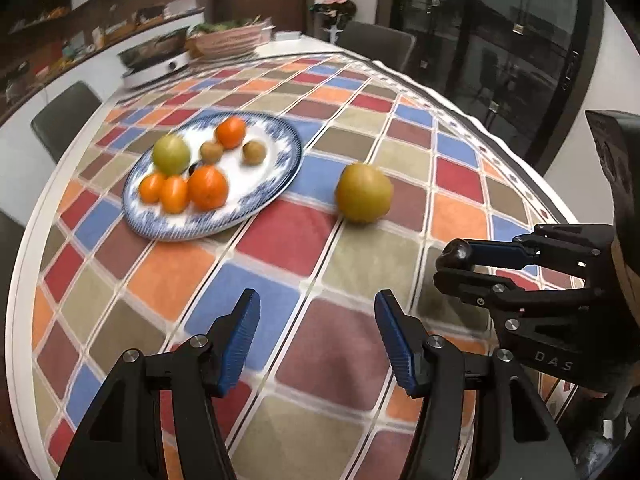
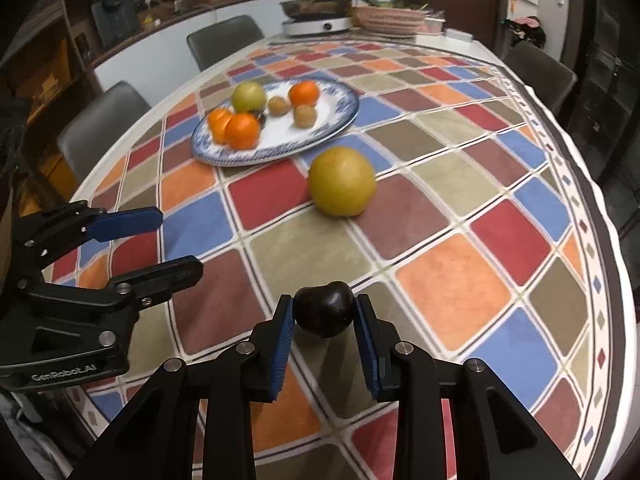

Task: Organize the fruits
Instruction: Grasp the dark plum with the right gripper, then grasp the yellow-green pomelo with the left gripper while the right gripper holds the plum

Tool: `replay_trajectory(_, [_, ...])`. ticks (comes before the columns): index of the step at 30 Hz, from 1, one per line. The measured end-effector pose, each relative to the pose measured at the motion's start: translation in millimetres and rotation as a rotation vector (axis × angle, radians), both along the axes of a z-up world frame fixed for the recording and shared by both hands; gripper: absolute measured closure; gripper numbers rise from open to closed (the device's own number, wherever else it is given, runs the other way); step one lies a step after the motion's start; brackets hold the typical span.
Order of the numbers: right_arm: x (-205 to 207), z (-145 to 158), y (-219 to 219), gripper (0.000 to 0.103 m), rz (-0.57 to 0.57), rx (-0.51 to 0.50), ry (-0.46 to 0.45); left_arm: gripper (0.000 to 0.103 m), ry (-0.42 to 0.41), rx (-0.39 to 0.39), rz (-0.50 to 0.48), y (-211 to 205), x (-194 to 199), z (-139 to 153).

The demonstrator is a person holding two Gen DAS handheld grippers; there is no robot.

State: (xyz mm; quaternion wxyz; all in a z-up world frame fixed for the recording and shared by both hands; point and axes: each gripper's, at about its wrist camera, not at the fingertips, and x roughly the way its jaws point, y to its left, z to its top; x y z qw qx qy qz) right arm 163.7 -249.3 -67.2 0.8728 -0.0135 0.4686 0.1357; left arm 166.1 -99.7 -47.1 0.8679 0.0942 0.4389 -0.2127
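Observation:
A blue-rimmed white plate (image 1: 276,184) (image 2: 340,120) on the checked tablecloth holds several oranges (image 1: 208,187) (image 2: 242,131), a green apple (image 1: 171,155) (image 2: 249,96), two small brown fruits (image 1: 253,152) (image 2: 305,115) and a dark fruit, mostly hidden. A large yellow-green pear (image 1: 363,192) (image 2: 342,181) lies on the cloth right of the plate. My right gripper (image 2: 324,310) (image 1: 452,260) is shut on a dark plum (image 2: 324,309) (image 1: 456,251) above the cloth. My left gripper (image 1: 316,336) (image 2: 180,240) is open and empty, near the table's front.
An electric cooker (image 1: 156,62) (image 2: 318,20) and a basket of greens (image 1: 228,40) (image 2: 390,18) stand at the table's far end. Grey chairs (image 1: 64,118) (image 2: 224,38) line the left side, another (image 1: 376,46) (image 2: 540,70) the far right. The table edge (image 2: 624,280) curves close on the right.

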Motion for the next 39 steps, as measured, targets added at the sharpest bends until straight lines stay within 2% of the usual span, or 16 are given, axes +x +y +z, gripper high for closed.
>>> replay_trajectory(12, [6,15,-41,0.072,-0.111,0.041,-0.044,0.040,-0.049,-0.003,-0.094,-43,29,7])
replay_trajectory(16, [10,17,-50,0.072,-0.139,0.043,-0.055,0.039,-0.031,-0.006,-0.104,-56,45,0])
replay_trajectory(25, [28,10,-68,0.072,-0.195,0.036,-0.055,0.039,0.004,0.040,-0.107,-75,68,-22])
replay_trajectory(32, [37,3,-71,0.072,-0.212,0.033,-0.043,0.040,0.002,0.075,-0.107,-81,78,-32])
replay_trajectory(34, [39,2,-71,0.072,-0.212,0.034,-0.042,0.042,0.002,0.072,-0.101,-81,81,-33])
replay_trajectory(38, [41,0,-71,0.072,-0.213,0.039,-0.039,0.055,0.018,0.046,-0.106,-81,85,-34])
replay_trajectory(39, [41,0,-70,0.072,-0.213,0.040,-0.038,0.054,0.020,0.042,-0.106,-81,85,-34])
